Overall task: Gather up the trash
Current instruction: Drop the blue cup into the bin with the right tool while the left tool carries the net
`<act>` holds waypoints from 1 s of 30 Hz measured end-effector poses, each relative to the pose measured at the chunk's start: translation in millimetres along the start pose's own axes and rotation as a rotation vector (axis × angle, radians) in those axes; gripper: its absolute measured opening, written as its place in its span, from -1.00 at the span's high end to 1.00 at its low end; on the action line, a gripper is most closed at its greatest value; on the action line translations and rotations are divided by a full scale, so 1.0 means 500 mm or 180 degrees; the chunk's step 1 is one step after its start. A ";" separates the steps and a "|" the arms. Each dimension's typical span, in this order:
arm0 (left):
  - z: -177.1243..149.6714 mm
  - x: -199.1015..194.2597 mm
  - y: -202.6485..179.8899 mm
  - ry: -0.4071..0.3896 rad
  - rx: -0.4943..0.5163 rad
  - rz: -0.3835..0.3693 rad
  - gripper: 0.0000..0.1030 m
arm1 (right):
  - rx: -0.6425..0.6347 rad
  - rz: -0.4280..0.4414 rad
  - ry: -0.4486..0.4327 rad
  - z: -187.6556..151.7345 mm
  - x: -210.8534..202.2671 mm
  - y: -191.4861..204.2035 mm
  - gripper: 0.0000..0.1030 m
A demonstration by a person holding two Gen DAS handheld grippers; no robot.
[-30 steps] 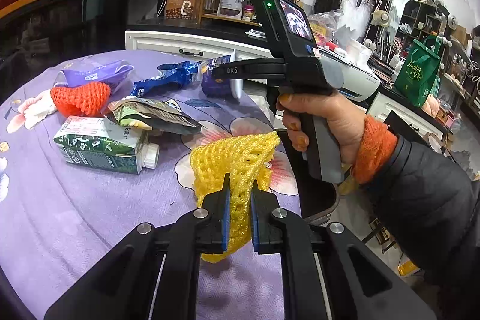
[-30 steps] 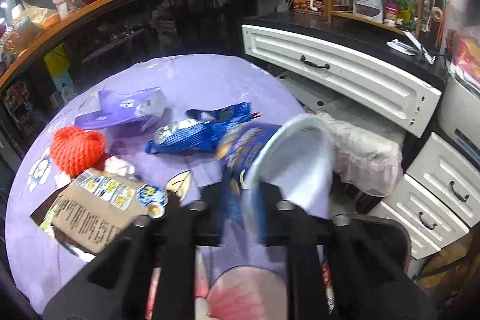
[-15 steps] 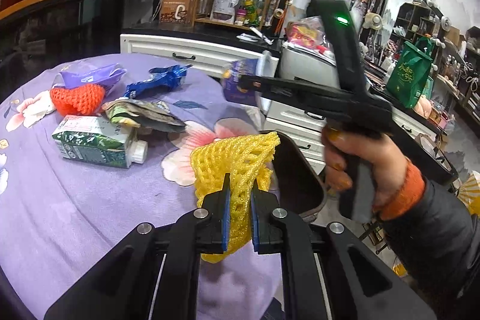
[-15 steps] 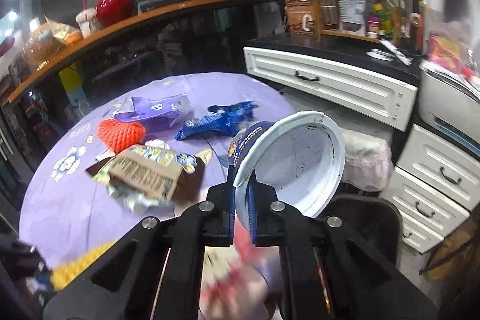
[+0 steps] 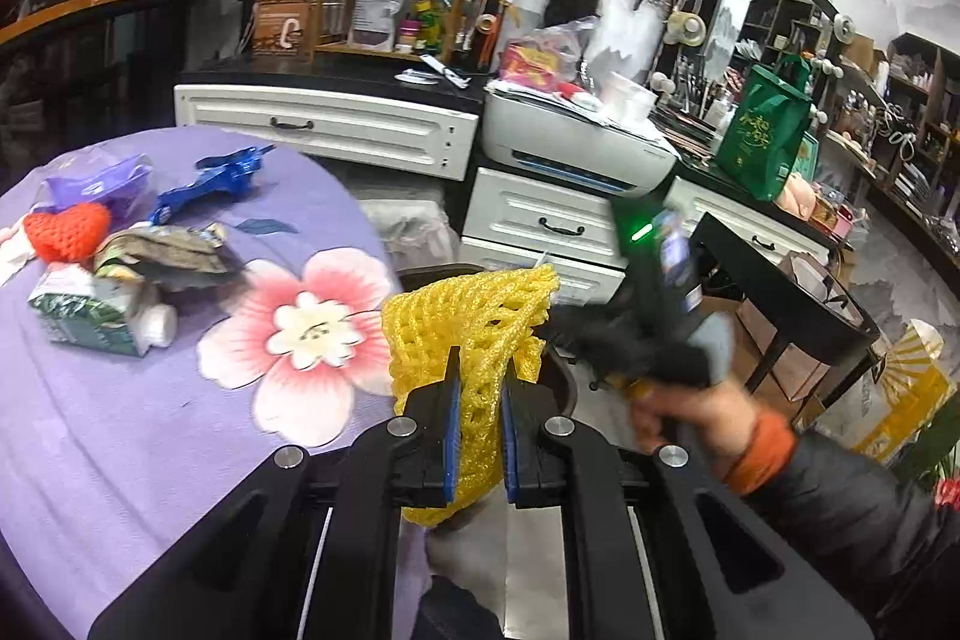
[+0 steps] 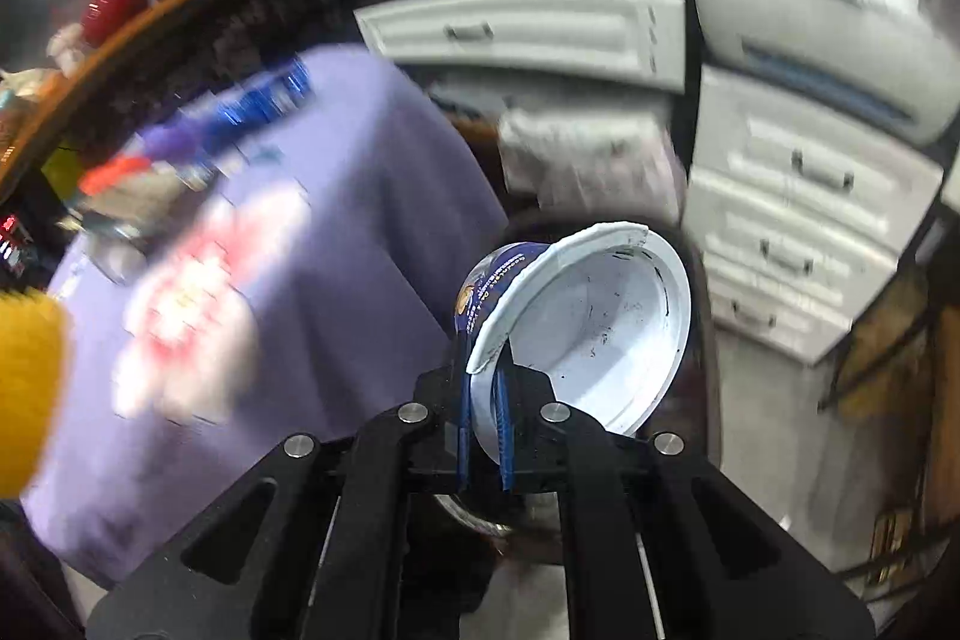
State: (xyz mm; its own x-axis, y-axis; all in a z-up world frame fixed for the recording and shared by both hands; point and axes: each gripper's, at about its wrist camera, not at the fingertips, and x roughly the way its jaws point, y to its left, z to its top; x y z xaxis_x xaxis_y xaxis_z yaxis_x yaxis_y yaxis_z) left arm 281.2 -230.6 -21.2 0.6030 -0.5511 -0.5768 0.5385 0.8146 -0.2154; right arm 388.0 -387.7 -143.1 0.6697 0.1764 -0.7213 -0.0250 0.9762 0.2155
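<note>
My left gripper (image 5: 478, 388) is shut on a yellow foam net (image 5: 474, 316) and holds it just past the right edge of the round purple table (image 5: 120, 436), over a dark bin (image 5: 558, 388). My right gripper (image 6: 483, 388) is shut on the rim of a white paper bowl with a blue outside (image 6: 588, 322), held above the dark bin (image 6: 480, 514) beside the table (image 6: 336, 244). In the left wrist view the right gripper's body (image 5: 660, 304) shows blurred at the right; its jaws are hidden there.
On the table lie a green carton (image 5: 96, 310), a crumpled brown wrapper (image 5: 162, 250), a red foam net (image 5: 66, 232), a purple bag (image 5: 102, 178) and a blue wrapper (image 5: 216, 178). White drawers (image 5: 336, 136) and a printer (image 5: 576, 148) stand behind. A black stand (image 5: 780, 292) is at the right.
Both grippers have moved right, off the table's edge and over the bin. The right gripper has dropped lower with the bowl; its view is motion-blurred. Both grips are unchanged.
</note>
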 end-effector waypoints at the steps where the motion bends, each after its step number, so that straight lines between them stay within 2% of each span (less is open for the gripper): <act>1: 0.001 0.008 -0.006 0.0022 0.0014 -0.0001 0.79 | 0.0037 -0.0027 0.0043 -0.011 0.019 -0.007 0.85; 7: -0.004 0.037 -0.016 0.0138 0.0000 -0.0007 0.79 | 0.0217 -0.0178 0.0486 -0.064 0.154 -0.046 0.85; 12: -0.011 0.056 -0.012 0.0223 -0.0030 -0.0018 0.79 | 0.0268 -0.0399 0.0855 -0.105 0.235 -0.072 0.84; 14: -0.012 0.062 -0.015 0.0248 -0.0031 -0.0040 0.79 | 0.0310 -0.0424 0.0922 -0.116 0.250 -0.081 0.82; 16: -0.014 0.065 -0.023 0.0255 0.0020 -0.0038 0.79 | 0.0332 -0.0459 0.0962 -0.122 0.253 -0.086 0.65; 17: -0.014 0.067 -0.029 0.0260 0.0050 -0.0044 0.79 | 0.0333 -0.0457 0.0959 -0.122 0.251 -0.087 0.56; 19: -0.014 0.072 -0.039 0.0270 0.0094 -0.0059 0.79 | 0.0314 -0.0439 0.0899 -0.118 0.239 -0.084 0.08; 20: -0.013 0.075 -0.044 0.0280 0.0106 -0.0070 0.79 | 0.0286 -0.0442 0.0839 -0.113 0.229 -0.082 0.02; 25: -0.005 0.089 -0.071 0.0283 0.0219 -0.0094 0.79 | 0.0245 -0.0437 0.0615 -0.096 0.168 -0.073 0.00; 30: 0.012 0.121 -0.100 0.0327 0.0315 -0.0125 0.79 | 0.0311 -0.0483 0.0294 -0.096 0.063 -0.093 -0.02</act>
State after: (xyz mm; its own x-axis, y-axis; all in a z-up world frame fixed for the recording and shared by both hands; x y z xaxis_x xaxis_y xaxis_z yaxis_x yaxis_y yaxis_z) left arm 294.6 -305.8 -40.6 0.5195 -0.5567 -0.6482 0.6191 0.7681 -0.1635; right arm 374.7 -421.4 -207.6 0.5893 0.0434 -0.8067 0.1461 0.9764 0.1593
